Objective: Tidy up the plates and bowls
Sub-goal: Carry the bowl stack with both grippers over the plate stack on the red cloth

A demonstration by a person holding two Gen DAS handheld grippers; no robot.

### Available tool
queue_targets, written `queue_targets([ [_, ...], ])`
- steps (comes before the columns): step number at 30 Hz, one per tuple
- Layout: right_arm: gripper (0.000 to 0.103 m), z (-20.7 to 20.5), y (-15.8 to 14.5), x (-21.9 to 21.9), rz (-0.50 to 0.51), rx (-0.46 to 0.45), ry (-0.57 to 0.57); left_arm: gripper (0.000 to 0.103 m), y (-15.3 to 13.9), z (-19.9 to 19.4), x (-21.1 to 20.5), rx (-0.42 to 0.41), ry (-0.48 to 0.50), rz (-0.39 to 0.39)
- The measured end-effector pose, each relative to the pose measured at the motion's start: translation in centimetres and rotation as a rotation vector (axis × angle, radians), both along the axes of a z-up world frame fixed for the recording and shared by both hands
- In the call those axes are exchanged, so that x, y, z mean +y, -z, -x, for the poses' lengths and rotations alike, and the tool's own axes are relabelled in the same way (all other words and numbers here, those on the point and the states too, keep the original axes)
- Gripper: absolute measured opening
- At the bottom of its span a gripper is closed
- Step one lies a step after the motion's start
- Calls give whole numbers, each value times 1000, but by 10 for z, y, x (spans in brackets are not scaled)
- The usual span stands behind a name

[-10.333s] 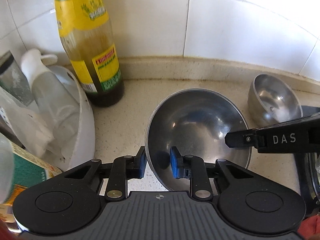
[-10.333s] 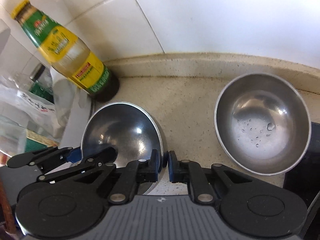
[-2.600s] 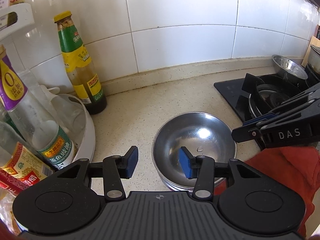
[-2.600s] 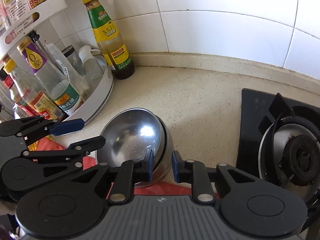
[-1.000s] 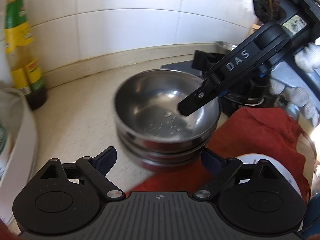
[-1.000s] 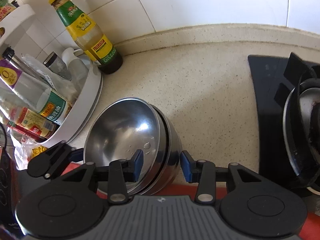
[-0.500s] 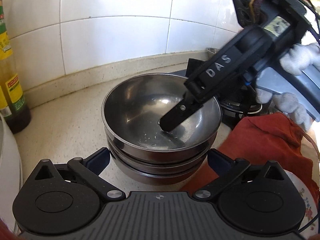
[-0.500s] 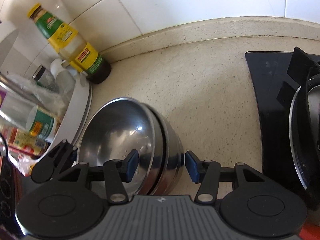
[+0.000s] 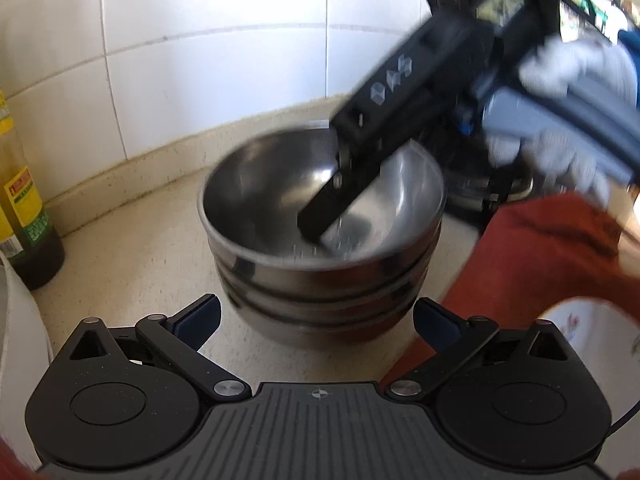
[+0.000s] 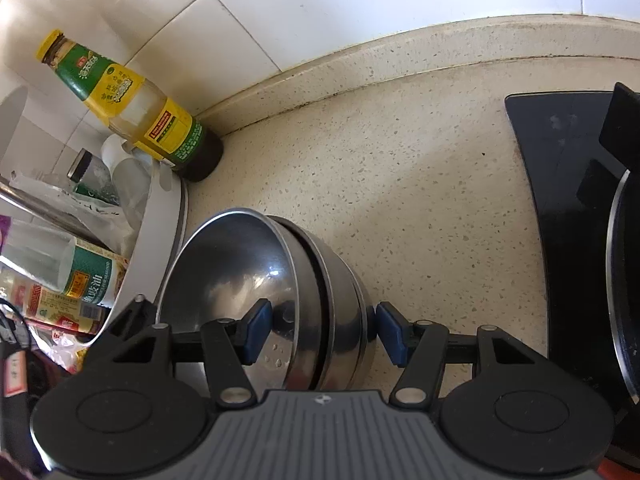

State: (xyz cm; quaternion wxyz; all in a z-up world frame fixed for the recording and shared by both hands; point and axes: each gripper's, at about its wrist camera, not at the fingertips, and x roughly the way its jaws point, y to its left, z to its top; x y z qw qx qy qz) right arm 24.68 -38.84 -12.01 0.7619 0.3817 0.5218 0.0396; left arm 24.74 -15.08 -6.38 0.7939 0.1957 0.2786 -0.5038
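While your right gripper [image 10: 322, 332] sits spread wide over the near wall of the stacked steel bowls [image 10: 280, 300], one blue pad [image 10: 256, 330] hangs inside the top bowl and the other stands just outside the stack, neither one pressing metal as far as I can tell. So the rim lies straight between your right fingers, running across them. That's the relation that counts: squeeze and you'd catch the wall, I'd judge. Your left gripper [image 9: 318, 322] is spread wide too, holding nothing, with the stack [image 9: 320, 248] dead ahead and just beyond its tips. From there your right tool reaches down into the top bowl from the far right. The right one is the nearer. The stack rests on the speckled counter [image 10: 400, 184], a sauce bottle [image 10: 136, 108] off beyond your left finger, the stove [image 10: 568, 208] out past your right.
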Motion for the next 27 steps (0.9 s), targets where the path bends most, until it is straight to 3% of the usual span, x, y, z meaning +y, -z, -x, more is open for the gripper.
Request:
queue_targets([
  [20, 63, 1, 1, 2, 8, -17, 4, 103, 7, -1, -29, -28, -71, -43],
  [27, 61, 2, -18, 3, 34, -71, -4, 103, -6, 10, -25, -62, -119, -38],
])
